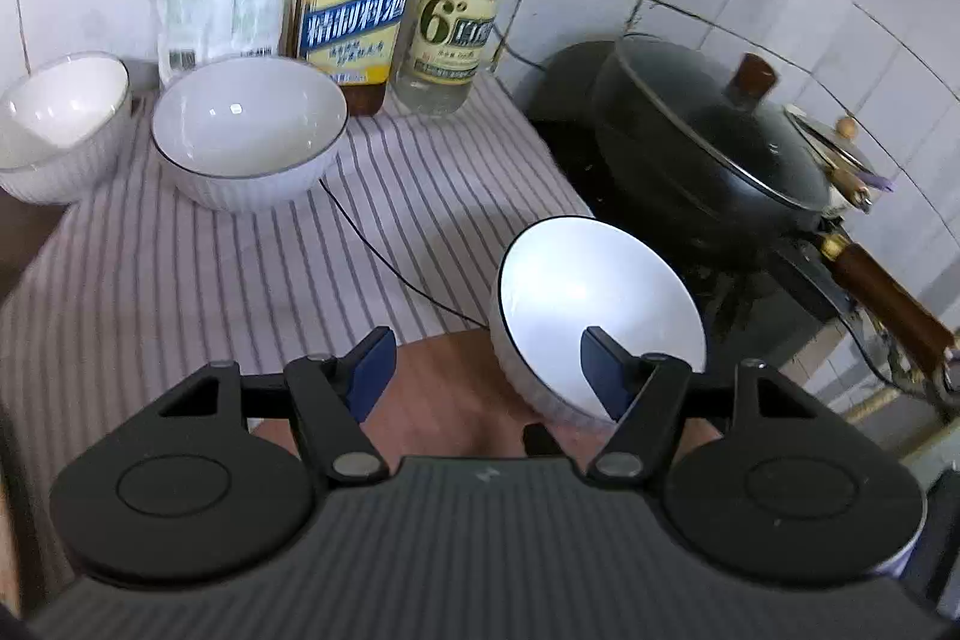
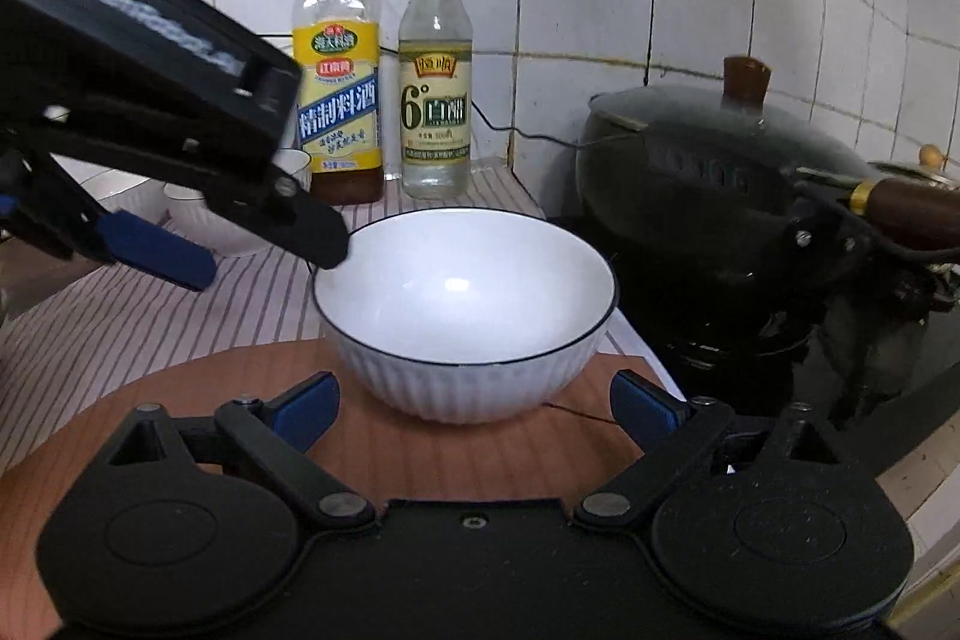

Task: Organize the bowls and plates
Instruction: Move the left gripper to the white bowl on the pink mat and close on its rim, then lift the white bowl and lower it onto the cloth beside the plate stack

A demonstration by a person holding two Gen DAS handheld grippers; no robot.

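Both hand-held grippers gaping | left (image 1: 486, 370) at bowl (image 1: 594, 316) rim; right (image 2: 474, 409) short

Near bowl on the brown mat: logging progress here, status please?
Left gripper and right gripper open, both empty. Near bowl upright on brown mat. Two bowls wait behind. Wok close alongside.

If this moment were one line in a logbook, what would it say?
left tool: open, beside near bowl | right tool: open, facing it | bowl: on brown mat | two more bowls behind
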